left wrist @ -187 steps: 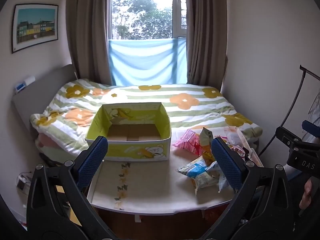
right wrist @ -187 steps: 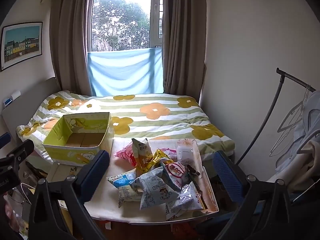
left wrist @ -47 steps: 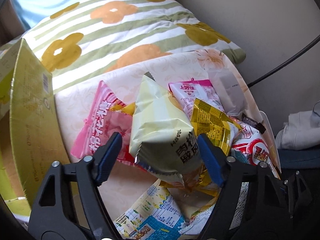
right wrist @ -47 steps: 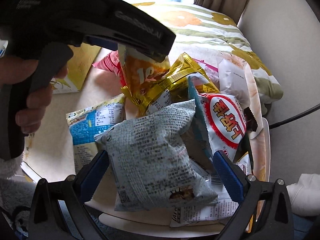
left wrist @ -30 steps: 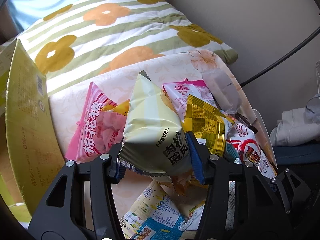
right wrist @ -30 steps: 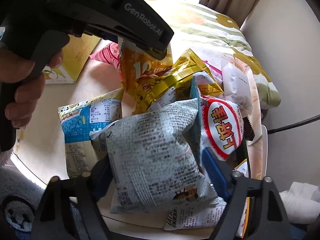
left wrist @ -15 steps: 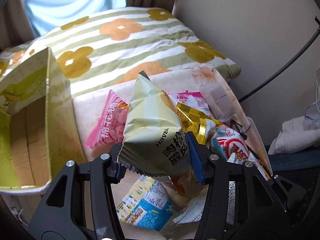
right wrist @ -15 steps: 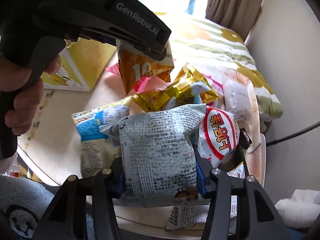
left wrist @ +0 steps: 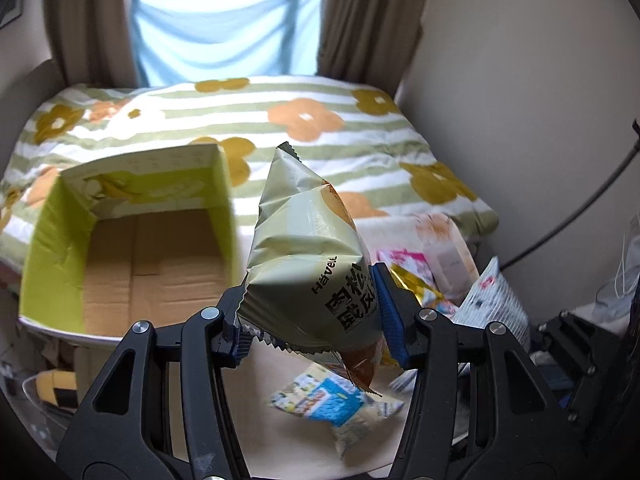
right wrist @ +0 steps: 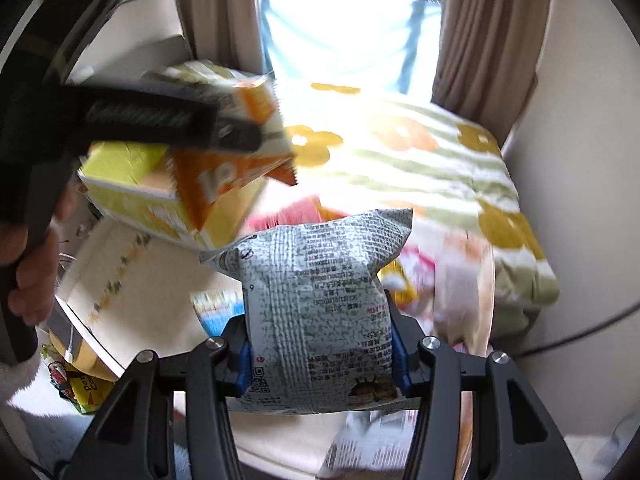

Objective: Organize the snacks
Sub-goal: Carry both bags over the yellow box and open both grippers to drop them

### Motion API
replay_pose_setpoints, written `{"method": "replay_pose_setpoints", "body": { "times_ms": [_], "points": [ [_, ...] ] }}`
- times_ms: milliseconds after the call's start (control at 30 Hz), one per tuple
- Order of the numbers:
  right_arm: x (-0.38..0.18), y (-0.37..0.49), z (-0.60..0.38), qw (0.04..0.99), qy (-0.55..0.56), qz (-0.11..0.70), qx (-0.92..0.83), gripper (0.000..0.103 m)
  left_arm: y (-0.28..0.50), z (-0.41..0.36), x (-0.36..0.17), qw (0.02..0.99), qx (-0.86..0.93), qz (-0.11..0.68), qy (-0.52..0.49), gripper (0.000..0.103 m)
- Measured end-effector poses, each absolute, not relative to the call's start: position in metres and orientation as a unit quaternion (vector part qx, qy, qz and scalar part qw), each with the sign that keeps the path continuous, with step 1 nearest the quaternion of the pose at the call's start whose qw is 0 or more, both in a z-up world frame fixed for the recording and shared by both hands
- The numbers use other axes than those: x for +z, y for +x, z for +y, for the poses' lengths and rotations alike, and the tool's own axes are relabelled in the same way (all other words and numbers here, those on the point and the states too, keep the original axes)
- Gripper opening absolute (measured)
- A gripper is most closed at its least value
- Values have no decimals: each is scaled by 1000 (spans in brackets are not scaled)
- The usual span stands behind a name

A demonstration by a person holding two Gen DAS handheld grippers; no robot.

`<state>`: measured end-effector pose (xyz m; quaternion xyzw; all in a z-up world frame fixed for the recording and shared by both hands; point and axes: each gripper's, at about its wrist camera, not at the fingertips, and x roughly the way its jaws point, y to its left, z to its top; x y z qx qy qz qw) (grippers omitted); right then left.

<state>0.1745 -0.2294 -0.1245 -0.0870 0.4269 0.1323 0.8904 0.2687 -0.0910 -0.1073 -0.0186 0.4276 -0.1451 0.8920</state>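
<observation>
My left gripper (left wrist: 316,320) is shut on a pale green snack bag (left wrist: 308,256) and holds it in the air, just right of the open yellow box (left wrist: 44,248), whose cardboard bottom is bare. My right gripper (right wrist: 320,354) is shut on a grey printed snack bag (right wrist: 320,304), lifted above the table. In the right wrist view the left gripper (right wrist: 224,132) carries its bag, orange on that side (right wrist: 232,172), in front of the yellow box (right wrist: 132,196). Other snack bags (left wrist: 404,264) lie in a pile on the white table (left wrist: 288,432).
A blue and white snack bag (left wrist: 332,400) lies on the table near its front edge. A bed with a flowered striped quilt (left wrist: 304,120) lies behind the table. A wall is at the right. Clutter (right wrist: 84,384) lies on the floor at the left.
Both grippers closed on their bags and lifted them off the pile. The left one has swung left toward the yellow box, the right one has risen and pulled back.
</observation>
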Motion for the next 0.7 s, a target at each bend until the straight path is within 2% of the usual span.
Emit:
{"method": "replay_pose_setpoints", "body": {
  "times_ms": [400,700],
  "points": [
    [-73,259,-130,901,-100,384,174,48,305,59,-86,912,-56,401,-61,49],
    [-108,340,-28,877,-62,430,205,48,363,156,-133,892,-30,446,-63,49]
  ]
}}
